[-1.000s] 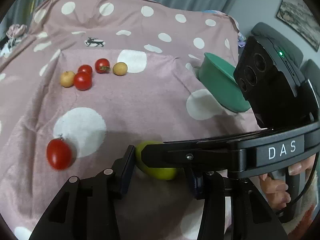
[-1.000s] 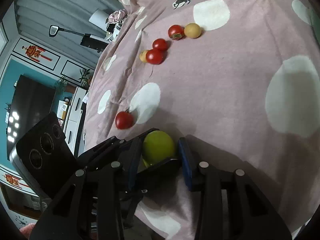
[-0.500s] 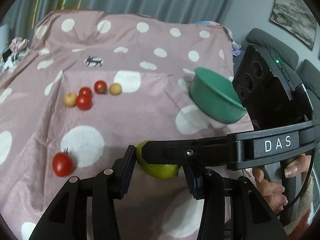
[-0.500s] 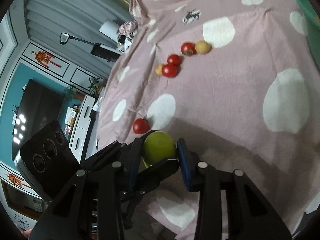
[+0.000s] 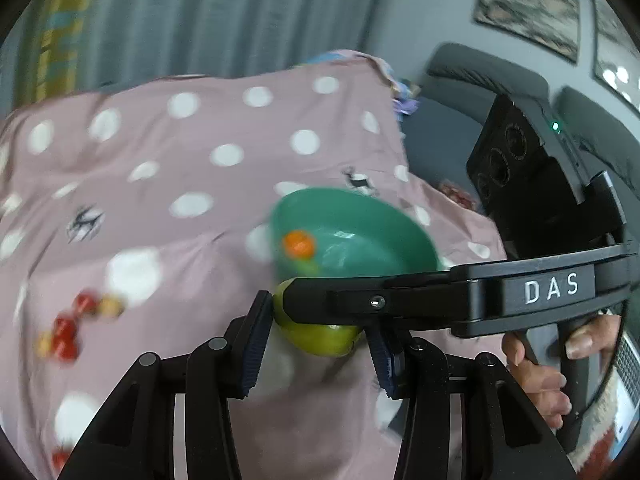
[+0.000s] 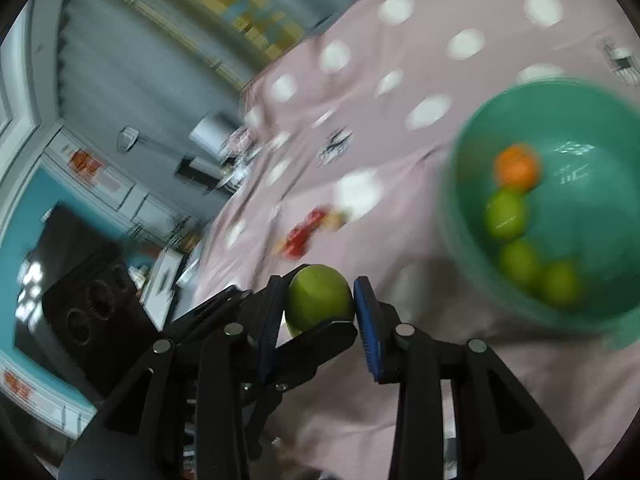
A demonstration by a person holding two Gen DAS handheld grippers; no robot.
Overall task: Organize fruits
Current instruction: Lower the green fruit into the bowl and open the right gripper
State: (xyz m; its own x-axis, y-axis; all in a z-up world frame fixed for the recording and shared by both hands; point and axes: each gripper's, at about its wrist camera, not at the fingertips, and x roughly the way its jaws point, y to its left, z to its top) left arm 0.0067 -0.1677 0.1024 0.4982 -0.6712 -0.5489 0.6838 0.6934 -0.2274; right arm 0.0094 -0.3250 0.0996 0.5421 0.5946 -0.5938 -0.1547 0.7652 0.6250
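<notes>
Clamping one green fruit [image 6: 318, 296], both tools [image 6: 320, 316] tilt downward.

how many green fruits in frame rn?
4. Three round green fruits lie in the teal plastic bowl. A fourth is held between both grippers. Blurred; more may be hidden.
</notes>
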